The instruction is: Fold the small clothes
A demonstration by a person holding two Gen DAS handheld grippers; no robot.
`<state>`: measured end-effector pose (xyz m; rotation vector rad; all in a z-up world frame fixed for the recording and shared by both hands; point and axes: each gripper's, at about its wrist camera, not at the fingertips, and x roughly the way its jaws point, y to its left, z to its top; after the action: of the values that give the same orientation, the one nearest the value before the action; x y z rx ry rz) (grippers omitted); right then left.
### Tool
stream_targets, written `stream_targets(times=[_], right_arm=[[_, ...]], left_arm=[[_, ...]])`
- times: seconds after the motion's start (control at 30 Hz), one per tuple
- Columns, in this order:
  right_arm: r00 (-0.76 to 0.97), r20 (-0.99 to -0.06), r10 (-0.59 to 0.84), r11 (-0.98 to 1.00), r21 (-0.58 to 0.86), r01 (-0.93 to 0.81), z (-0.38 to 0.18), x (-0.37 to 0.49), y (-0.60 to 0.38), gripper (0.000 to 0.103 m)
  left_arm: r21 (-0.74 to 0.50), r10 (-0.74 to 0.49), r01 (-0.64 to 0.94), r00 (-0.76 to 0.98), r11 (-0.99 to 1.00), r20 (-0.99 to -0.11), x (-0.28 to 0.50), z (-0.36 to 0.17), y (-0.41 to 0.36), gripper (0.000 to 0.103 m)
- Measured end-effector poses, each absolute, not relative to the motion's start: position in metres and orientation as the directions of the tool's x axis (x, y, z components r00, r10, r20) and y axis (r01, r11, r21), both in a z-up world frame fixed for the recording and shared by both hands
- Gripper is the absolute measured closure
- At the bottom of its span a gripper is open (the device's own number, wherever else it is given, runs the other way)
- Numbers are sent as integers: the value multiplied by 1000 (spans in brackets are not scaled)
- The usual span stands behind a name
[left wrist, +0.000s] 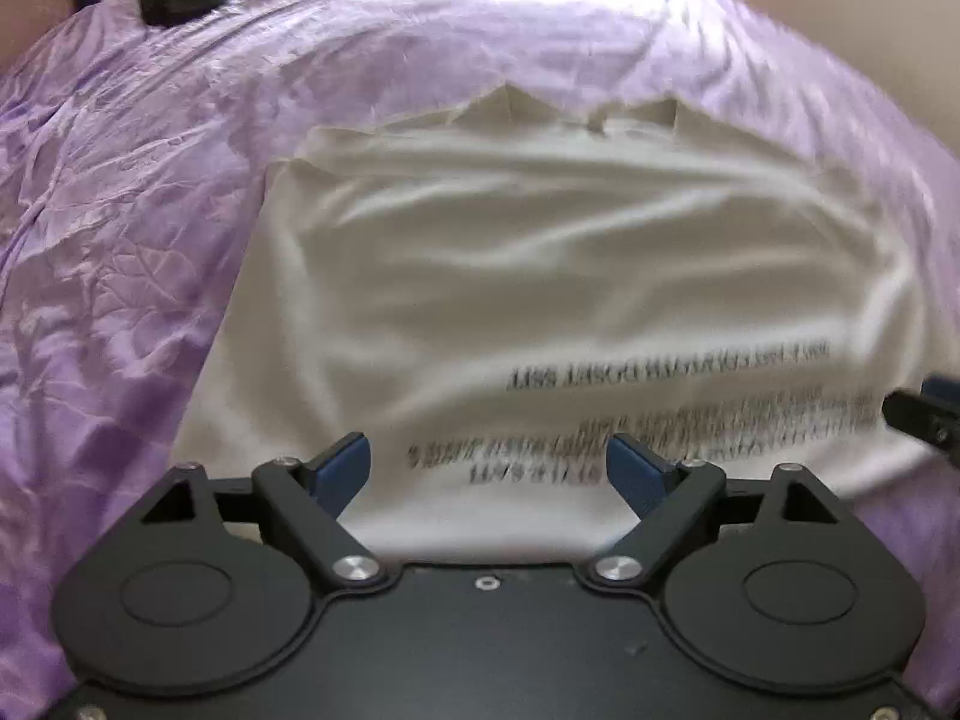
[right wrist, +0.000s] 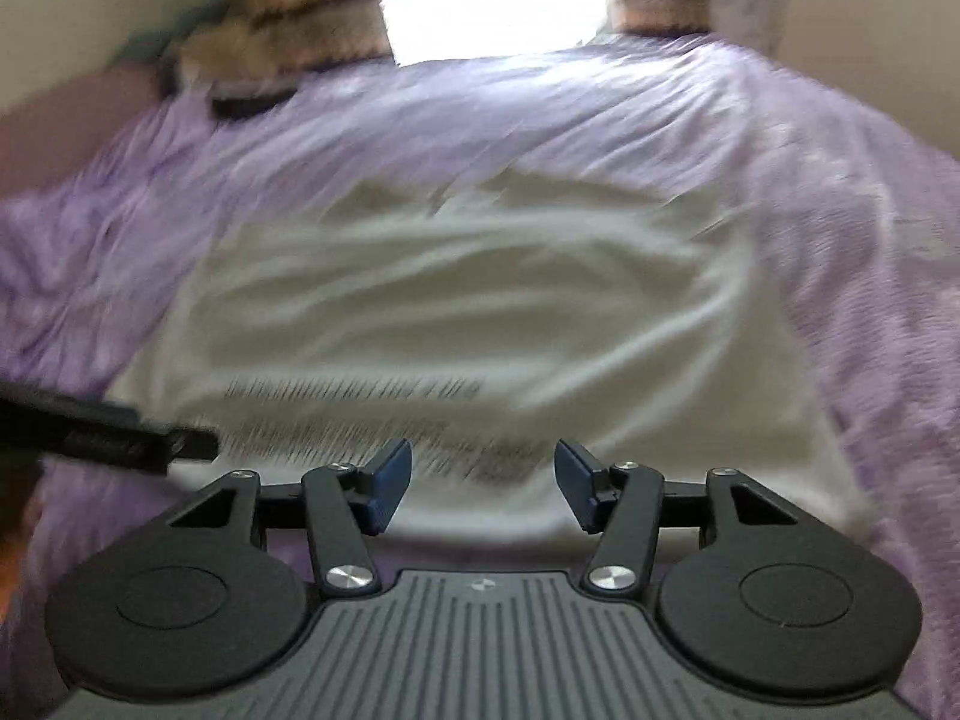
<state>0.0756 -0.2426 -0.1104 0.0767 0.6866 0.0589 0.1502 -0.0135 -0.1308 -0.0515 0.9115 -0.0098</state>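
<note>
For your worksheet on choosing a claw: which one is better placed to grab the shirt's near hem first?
Probably the left claw: open, its fingers frame the white shirt by its near hem. The right claw, also open, looks similarly close.

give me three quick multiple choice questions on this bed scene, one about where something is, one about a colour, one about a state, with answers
1. Where does the small dark object lie on the bed?
A. at the far left, near the pillows
B. on top of the white T-shirt
C. between the left gripper's fingers

2. What colour is the bed sheet?
A. green
B. purple
C. red

3. How is the left gripper?
A. shut on the sheet
B. shut on a sleeve
C. open, holding nothing

Answers:
1 A: it sits far up the sheet on the left, well clear of the white T-shirt.
2 B: the crumpled cloth around the shirt is lilac-purple in both views.
3 C: its blue pads stand wide apart above the shirt's printed text, with nothing pinched between them; the right gripper is open likewise.
</note>
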Motion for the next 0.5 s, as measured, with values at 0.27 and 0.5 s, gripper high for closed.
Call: stream_targets(times=[0.27,0.5], right_arm=[[721,-691,55,995,99,20,-122,94,-248,35],[694,-718,-48,995,23,92,-150,112,-270,29]], left_arm=[[-2,9,-19,536,1000,-844,160,-151,-17,14],[-33,-16,-20,573,999,-819,166,-177,1,9]])
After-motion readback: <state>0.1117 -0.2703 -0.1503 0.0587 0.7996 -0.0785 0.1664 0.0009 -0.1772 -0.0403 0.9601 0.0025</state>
